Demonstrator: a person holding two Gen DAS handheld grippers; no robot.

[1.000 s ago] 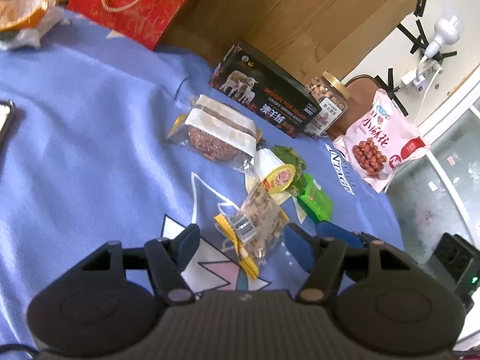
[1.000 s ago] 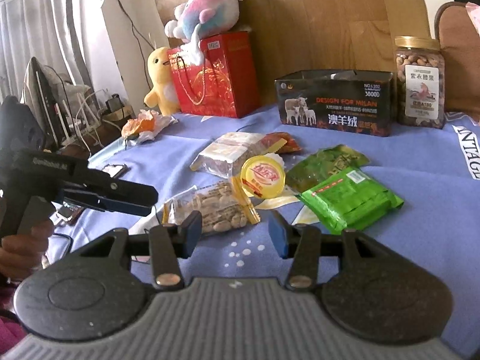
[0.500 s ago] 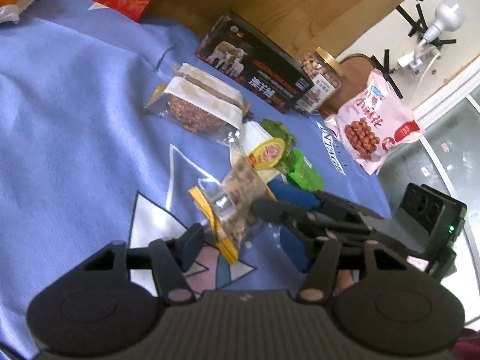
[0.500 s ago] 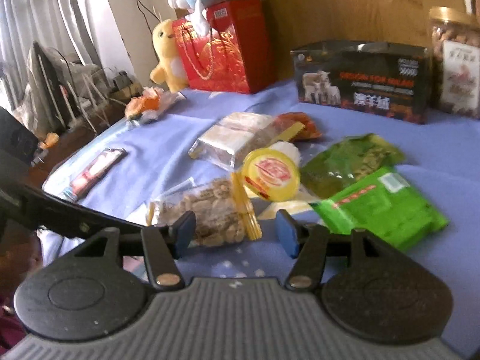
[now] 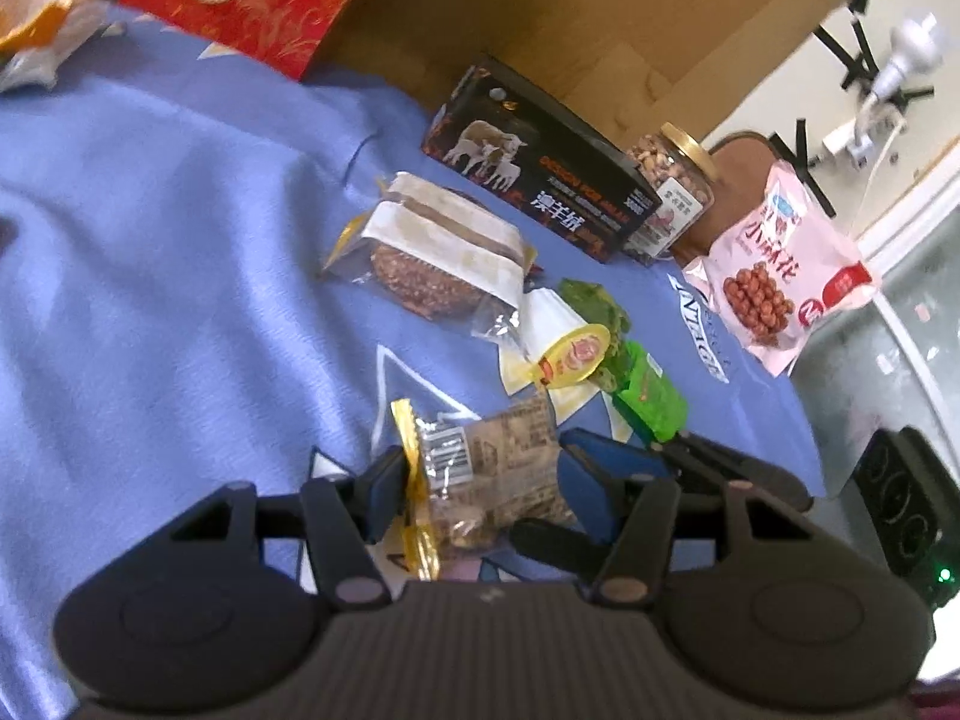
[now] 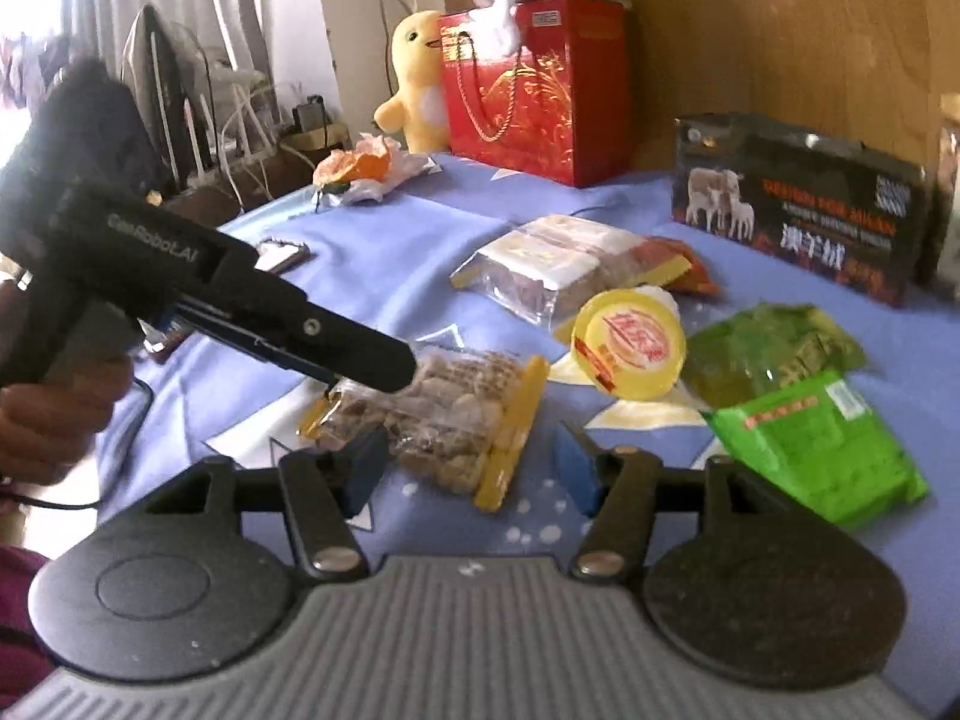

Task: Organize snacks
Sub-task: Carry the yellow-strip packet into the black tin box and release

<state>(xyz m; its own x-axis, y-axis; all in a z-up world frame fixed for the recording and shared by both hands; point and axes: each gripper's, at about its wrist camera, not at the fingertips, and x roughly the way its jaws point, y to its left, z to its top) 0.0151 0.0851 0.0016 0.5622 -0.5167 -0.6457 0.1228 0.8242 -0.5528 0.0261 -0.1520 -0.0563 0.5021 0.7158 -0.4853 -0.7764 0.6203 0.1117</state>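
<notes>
A clear bag of nut bars with yellow edges (image 5: 486,474) (image 6: 444,420) lies on the blue cloth. My left gripper (image 5: 480,486) is open with the bag between its fingers; seen from the right wrist view (image 6: 336,354), it reaches over the bag's left end. My right gripper (image 6: 468,468) is open just in front of the same bag and shows in the left wrist view (image 5: 624,468). Behind lie a yellow-lidded jelly cup (image 6: 627,345), two green packets (image 6: 816,444), a large clear cracker bag (image 6: 552,270) and a pink peanut bag (image 5: 780,276).
A black box with sheep (image 5: 540,192) and a nut jar (image 5: 672,192) stand at the back. A red gift bag (image 6: 534,84), plush toys (image 6: 420,84) and orange peel on tissue (image 6: 366,171) sit at the far left. A phone (image 6: 279,252) lies on the cloth.
My left gripper moved forward until the nut-bar bag sits between its fingers. My right gripper closed in on the same bag from the other side.
</notes>
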